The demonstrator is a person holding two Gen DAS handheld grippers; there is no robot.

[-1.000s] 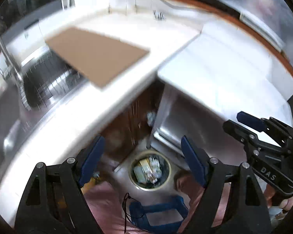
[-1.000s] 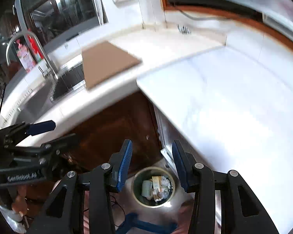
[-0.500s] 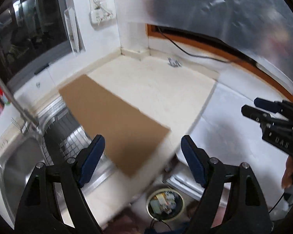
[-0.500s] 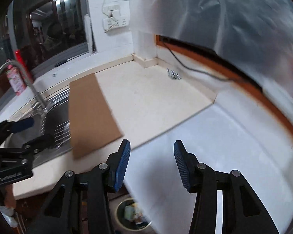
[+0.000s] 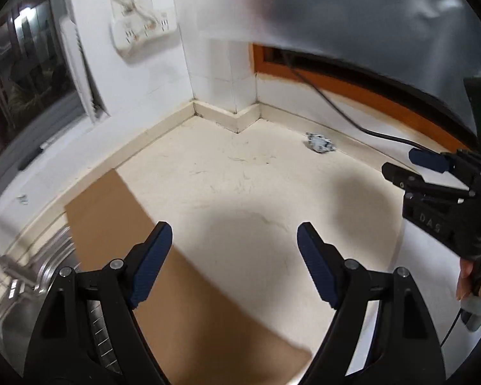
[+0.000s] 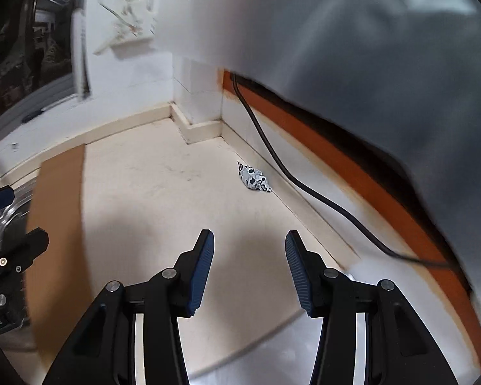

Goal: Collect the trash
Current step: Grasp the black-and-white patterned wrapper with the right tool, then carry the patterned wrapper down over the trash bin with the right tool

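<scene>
Cream counter (image 5: 240,192) running into a wall corner. One scrap of trash, a crumpled wrapper (image 6: 254,179), white with dark blotches, lies flat on the counter at the far right, near the back edge and just left of a black cable (image 6: 291,176) that trails along the wall. Nothing touches it. In the left wrist view the same wrapper (image 5: 320,142) sits far off to the right, well apart from both grippers.

Left gripper (image 5: 234,240): jaws spread wide, blue pads (image 5: 150,263) clear, nothing between them. It hangs tilted down over the counter, above the near edge of a brown board (image 5: 112,224).

Right gripper (image 6: 248,240): jaws partly apart, about half spread, nothing between them, bare counter under the gap. It points toward the wrapper, which lies beyond its tips and slightly right. Seen from the left wrist, the right gripper (image 5: 429,163) is at the right edge, with a hand (image 5: 474,279) on its grip.

Board lies flat on the left, its near end over a steel sink (image 5: 22,288). Socket plate (image 5: 141,29) on the far wall. Grey sheet (image 6: 352,48) hangs at upper right over an orange frame (image 6: 352,173).
</scene>
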